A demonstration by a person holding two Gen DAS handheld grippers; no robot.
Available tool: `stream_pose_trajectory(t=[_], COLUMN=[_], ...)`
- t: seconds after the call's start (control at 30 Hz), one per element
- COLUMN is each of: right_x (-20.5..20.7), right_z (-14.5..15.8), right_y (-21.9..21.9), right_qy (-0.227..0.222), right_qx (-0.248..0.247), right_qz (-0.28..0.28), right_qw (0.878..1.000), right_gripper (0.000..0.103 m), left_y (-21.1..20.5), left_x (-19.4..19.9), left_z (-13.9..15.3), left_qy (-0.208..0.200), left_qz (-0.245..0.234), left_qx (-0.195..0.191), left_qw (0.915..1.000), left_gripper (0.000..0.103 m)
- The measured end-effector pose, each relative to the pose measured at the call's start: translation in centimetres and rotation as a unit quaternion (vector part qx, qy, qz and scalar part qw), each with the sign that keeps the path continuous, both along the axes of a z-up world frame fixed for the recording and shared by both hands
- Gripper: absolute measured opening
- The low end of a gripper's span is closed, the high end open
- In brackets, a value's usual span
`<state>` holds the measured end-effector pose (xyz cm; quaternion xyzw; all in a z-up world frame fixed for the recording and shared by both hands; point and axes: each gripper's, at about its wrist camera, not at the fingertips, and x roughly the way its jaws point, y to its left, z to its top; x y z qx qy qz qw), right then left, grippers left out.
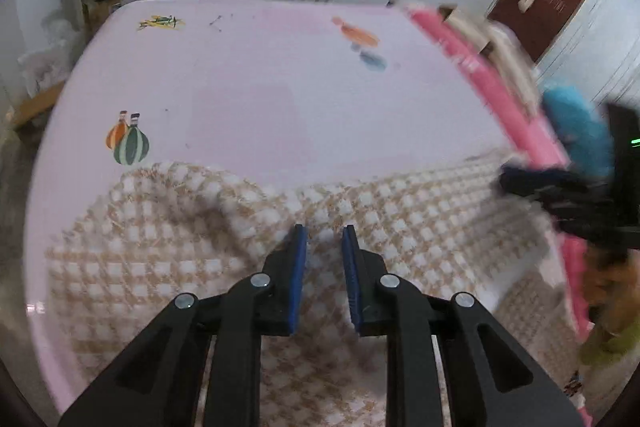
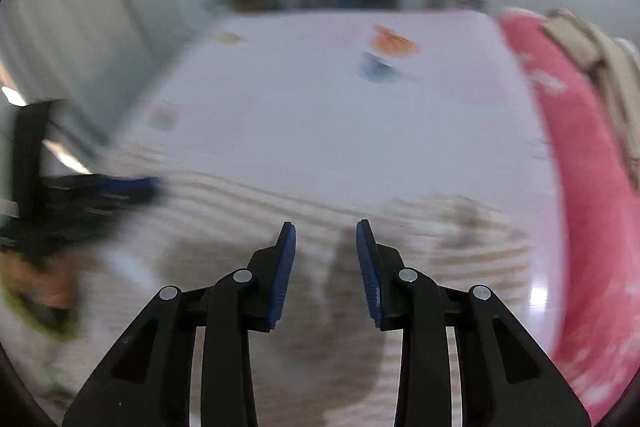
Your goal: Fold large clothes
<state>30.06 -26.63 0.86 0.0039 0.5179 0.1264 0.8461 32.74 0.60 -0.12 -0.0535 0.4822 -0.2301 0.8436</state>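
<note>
My left tongs point(image 1: 325, 233) hang just above the checked garment point(image 1: 400, 211), a beige-and-white woven piece that lies rumpled across the near part of the tabletop point(image 1: 260, 75), which is covered in a pale pink cloth printed with small pictures. The blue pads point(image 1: 299, 267) stand a narrow gap apart, and I can see the checked weave straight through that gap, so as far as this view shows they pinch nothing. My right tongs point(image 2: 326, 231) are set a little wider, also over the garment's right portion, and their view is smeared with blur; the cloth beneath reads only as pale stripes, with nothing caught between the pads. Each view catches the other tongs at its edge, so both tools are over the same piece, side by side. The garment has a raised hump on its left side and its far edge runs unevenly across the tabletop, so I judge that it is neither laid flat nor folded yet. The task looks to be near its start for this piece: it needs gripping at two edge points, spreading, then folding over. A pink item point(image 1: 472, 67) and beige cloth lie along the right edge, untouched.
</note>
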Motion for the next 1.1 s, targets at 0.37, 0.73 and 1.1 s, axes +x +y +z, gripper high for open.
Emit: stream_pose_trajectory(t=[0.37,0.73,1.1], right_x=[0.9,-5.2,-4.9], right_z=[0.7,0.8,1.8], right_y=[4.5,2.9,7.8], right_qy=[-0.017,-0.026,-0.051], right_qx=[0.017,-0.055,-0.012], right_qz=[0.071,0.058,0.044], right_qw=[0.997,0.996,0.998], right_gripper=[0.040,0.041,0.047], left_y=[-5.8,-3.4,0.6], left_x=[-2.7,-6.3,-12.2], left_z=[2.3,0.3,5.5], left_qy=[-0.028,-0.035,-0.061], left_qz=[-0.134,-0.107,-0.026], left_qx=[0.028,0.072,0.053], left_qw=[0.9902,0.9910,0.9964], left_gripper=[0.029,0.030,0.037])
